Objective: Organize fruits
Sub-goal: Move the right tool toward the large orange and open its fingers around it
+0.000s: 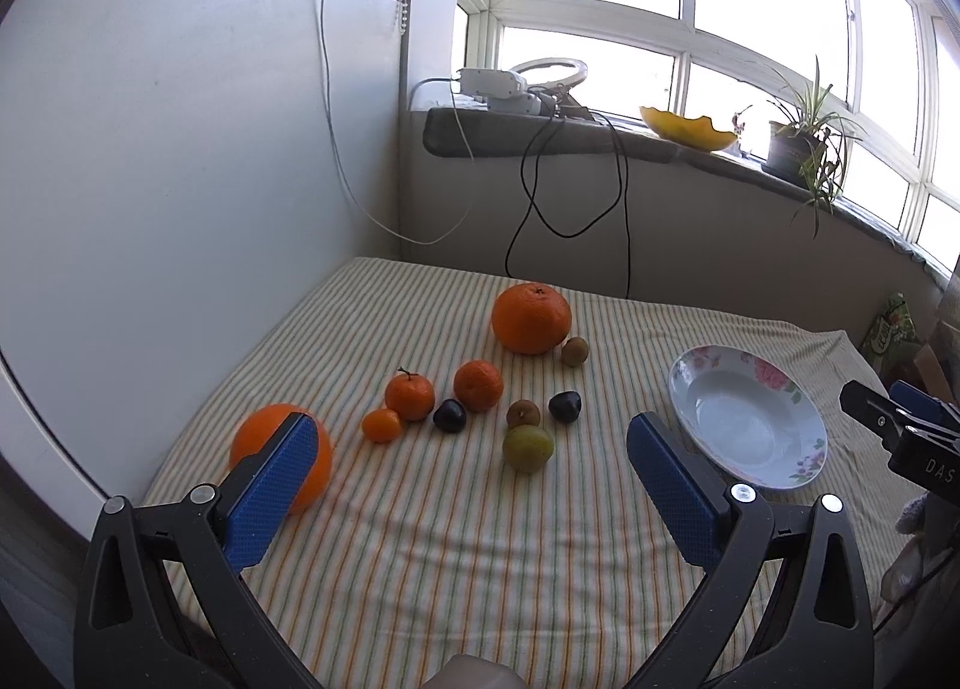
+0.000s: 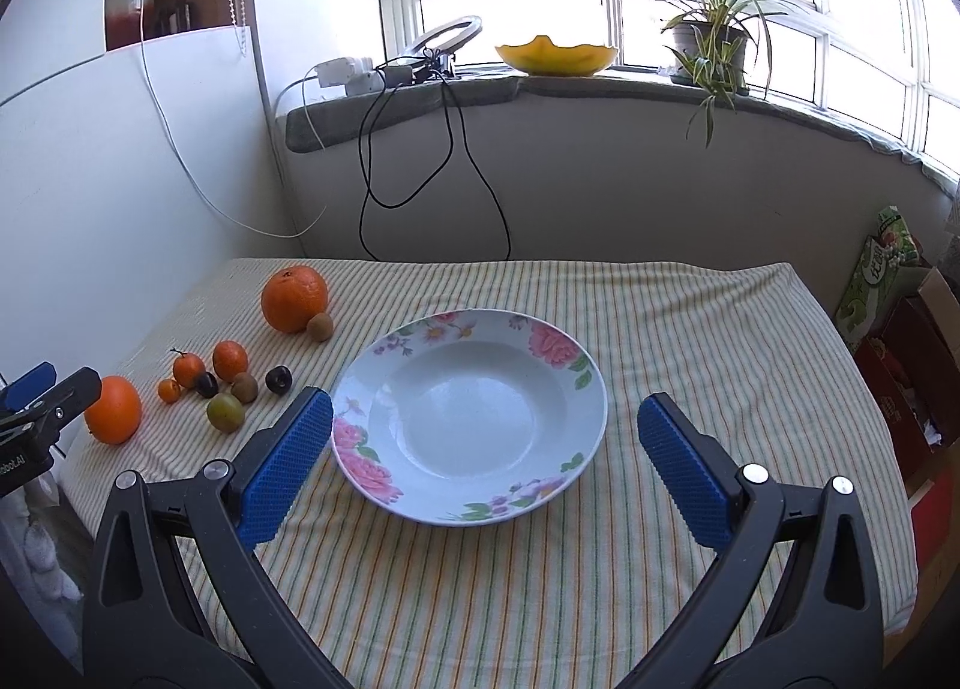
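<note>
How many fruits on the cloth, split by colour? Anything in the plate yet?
Orange: 5 (largest, near one, three small)
Dark purple: 2
Brown: 2
Yellow-green: 1
Total: 10
Plate: 0, empty.

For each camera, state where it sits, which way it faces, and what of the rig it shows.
Left wrist: on the left gripper, facing the fruit cluster and window; its open blue fingers frame the view, right gripper at the edge.
Right wrist: on the right gripper, facing the empty floral plate; fingers open.
Shared: plate, fruit, striped cloth, windowsill.
</note>
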Demonstrator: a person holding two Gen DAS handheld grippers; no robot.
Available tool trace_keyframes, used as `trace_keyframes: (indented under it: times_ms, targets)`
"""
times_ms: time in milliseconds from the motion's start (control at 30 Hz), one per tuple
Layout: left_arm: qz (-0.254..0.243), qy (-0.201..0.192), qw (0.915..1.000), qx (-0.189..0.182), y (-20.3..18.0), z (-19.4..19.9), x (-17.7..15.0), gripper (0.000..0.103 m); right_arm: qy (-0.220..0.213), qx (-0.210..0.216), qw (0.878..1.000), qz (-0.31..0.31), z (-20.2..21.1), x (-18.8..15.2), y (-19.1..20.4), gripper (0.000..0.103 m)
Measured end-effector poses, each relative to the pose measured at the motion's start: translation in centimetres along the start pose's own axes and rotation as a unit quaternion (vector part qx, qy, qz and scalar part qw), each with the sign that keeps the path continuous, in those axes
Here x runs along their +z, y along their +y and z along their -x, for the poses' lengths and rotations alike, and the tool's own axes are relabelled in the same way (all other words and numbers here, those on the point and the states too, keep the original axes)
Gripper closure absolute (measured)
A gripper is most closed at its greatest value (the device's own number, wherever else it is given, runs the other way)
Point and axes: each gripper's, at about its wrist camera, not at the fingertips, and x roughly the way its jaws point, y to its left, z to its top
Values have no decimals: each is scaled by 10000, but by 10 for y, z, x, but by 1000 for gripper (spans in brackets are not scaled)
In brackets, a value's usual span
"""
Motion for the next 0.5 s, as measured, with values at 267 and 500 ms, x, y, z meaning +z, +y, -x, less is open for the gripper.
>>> trace_keyframes:
  times_ms: [267, 500]
  targets:
    - [246, 57, 9994, 249, 30, 0, -6, 1, 105, 322, 9990, 278, -12, 7, 27, 0]
    - [552, 219, 9973, 427, 62, -5, -18, 1, 180, 679, 9955, 640, -22, 11, 58, 0]
